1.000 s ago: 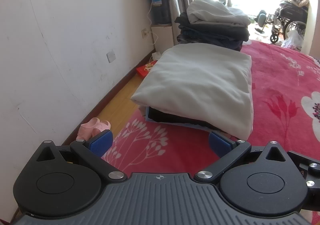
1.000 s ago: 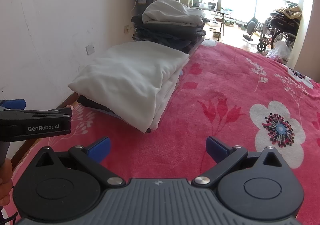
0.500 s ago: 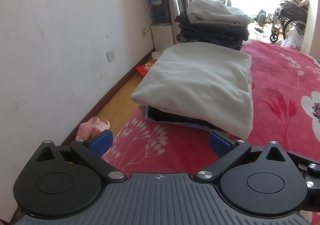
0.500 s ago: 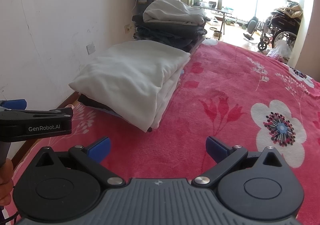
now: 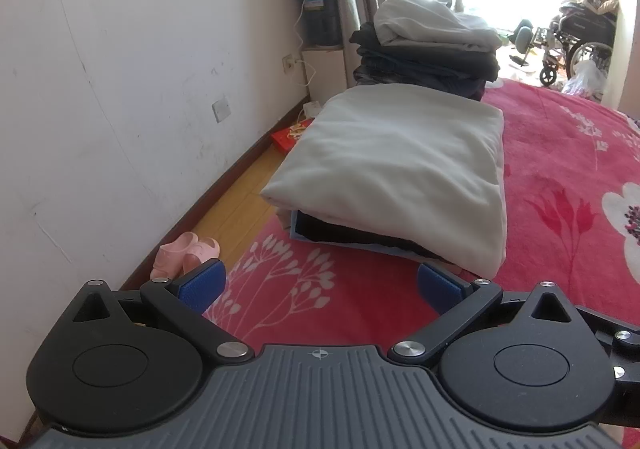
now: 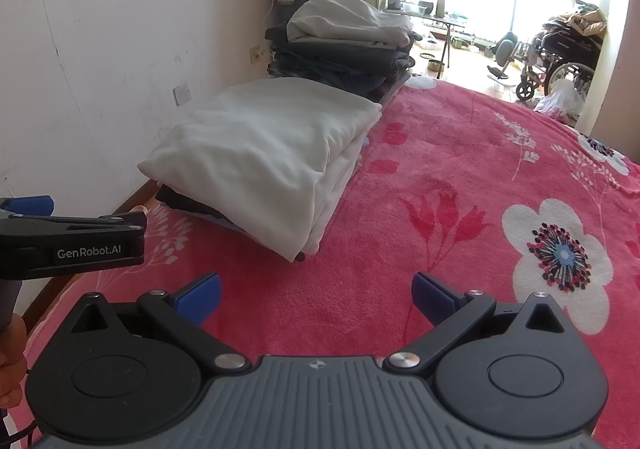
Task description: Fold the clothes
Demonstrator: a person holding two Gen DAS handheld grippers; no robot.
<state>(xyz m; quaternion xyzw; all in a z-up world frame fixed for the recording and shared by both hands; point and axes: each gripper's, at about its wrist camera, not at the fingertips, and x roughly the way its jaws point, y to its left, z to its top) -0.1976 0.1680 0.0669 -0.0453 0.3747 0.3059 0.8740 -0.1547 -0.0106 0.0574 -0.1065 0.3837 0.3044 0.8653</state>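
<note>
Both the left gripper (image 5: 320,283) and right gripper (image 6: 316,291) hover with jaws spread and empty over the blanket (image 6: 400,249). At eleven o'clock lies the folded white garment (image 6: 260,145); the pile (image 6: 344,49) sits beyond. Best approach low, pinching near corners evenly.

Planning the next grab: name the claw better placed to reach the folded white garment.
Left. The left claw, open, points straight at the folded white cotton garment; from the open right claw it lies off to the left.
</note>
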